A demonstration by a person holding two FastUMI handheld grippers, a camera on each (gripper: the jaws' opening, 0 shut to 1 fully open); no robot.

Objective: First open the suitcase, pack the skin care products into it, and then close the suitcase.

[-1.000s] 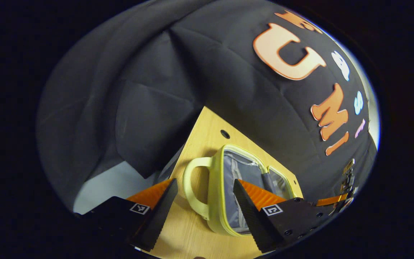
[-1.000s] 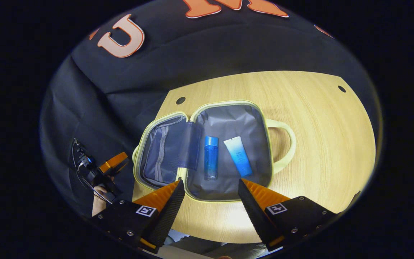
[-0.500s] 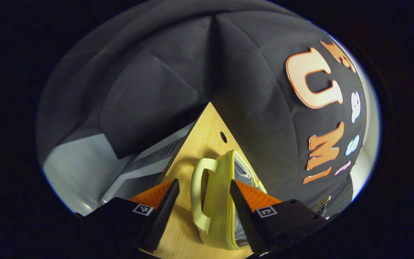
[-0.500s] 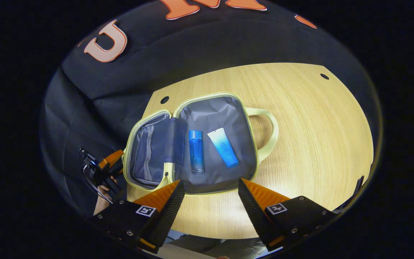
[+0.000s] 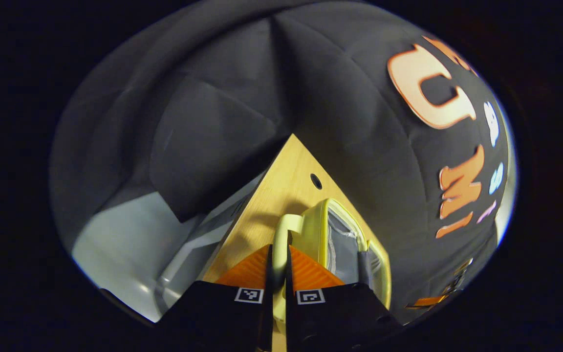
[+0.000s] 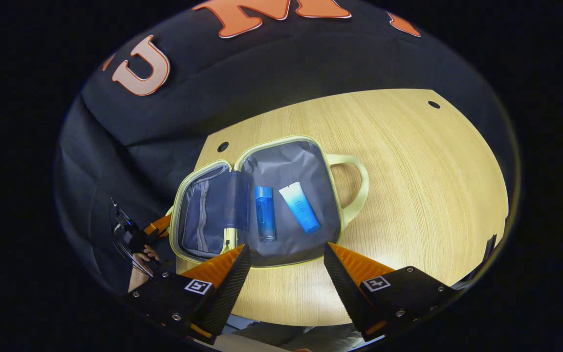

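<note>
On the worktop, suitcase open, bottle and tube inside. Left claw clenched on handle; right claw released. Swung fast, lid could spill both.

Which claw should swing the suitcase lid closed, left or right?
Left. The left claw is shut on the lid's handle; the right claw hovers open, short of the suitcase.

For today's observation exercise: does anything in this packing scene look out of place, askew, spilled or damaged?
Nothing stands out. The case lies open flat on the table, with the bottle and tube lying side by side inside, apart and unspilled. The left claw is shut on the handle; the right claw hangs open above.
</note>
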